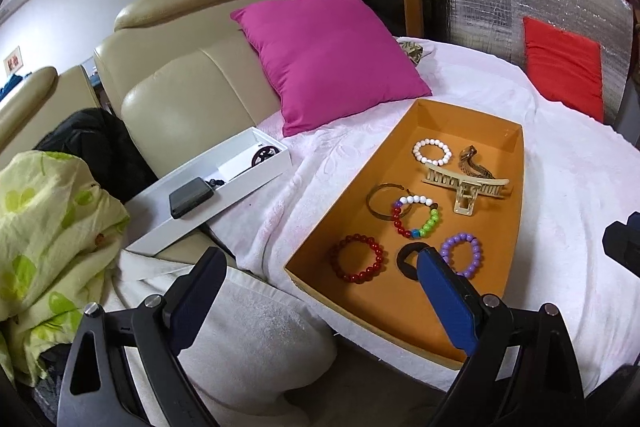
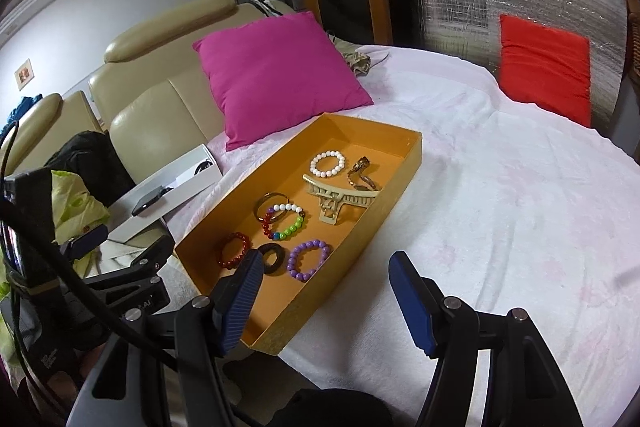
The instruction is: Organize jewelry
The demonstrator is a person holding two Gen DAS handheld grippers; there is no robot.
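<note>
Both grippers, left gripper [image 1: 320, 283] and right gripper [image 2: 326, 287], gape empty; I'd pinch the purple bracelet's [image 2: 309, 259] rim (slippery, stretchy beads).

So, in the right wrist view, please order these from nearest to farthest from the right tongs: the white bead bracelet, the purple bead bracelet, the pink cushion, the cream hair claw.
From the right tongs, both open and empty:
1. Purple bead bracelet, near end of the orange tray.
2. Cream hair claw, middle of the tray.
3. White bead bracelet, far end of the tray.
4. Pink cushion, beyond the tray, against the sofa.
</note>
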